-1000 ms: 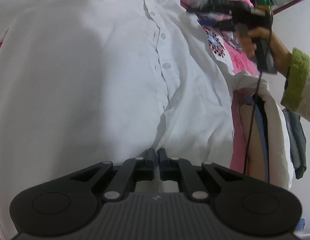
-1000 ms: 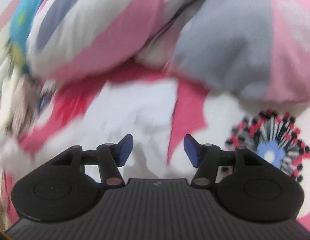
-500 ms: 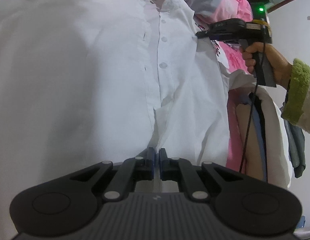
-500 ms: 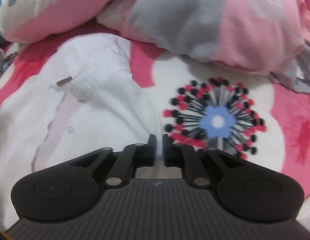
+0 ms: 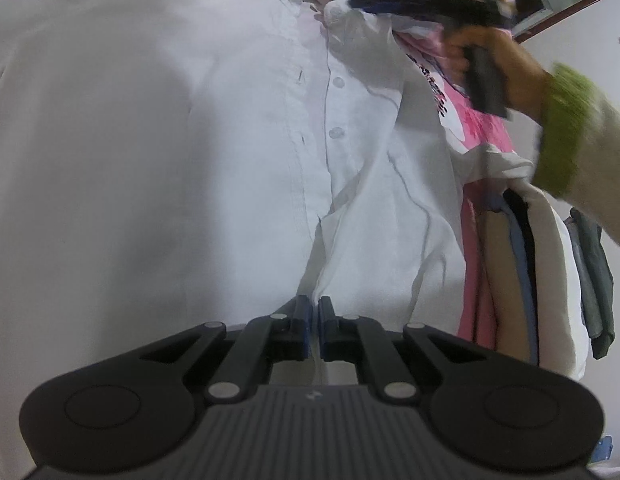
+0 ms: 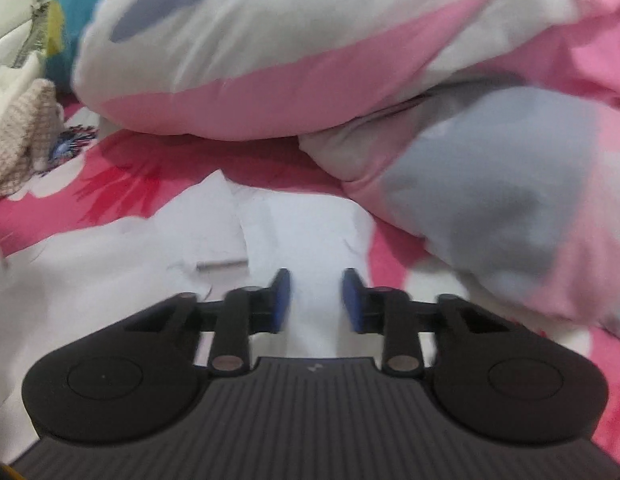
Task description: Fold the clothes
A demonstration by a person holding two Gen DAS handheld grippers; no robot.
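Pink floral bed cover (image 6: 110, 196), white shirt (image 5: 150, 160) spread flat, bunched duvet (image 6: 270, 60) behind

The shirt (image 5: 190, 160) lies spread flat on the bedspread (image 6: 110, 184), button placket up. At the shirt's hem sits the left gripper (image 5: 314, 322); at its collar end, far from the hem, the right gripper (image 6: 316, 300). Beyond the collar a heaped quilt (image 6: 270, 60) rests on the bedspread. A stack of folded clothes (image 5: 522, 264), seemingly, lies just beside the shirt's right edge.
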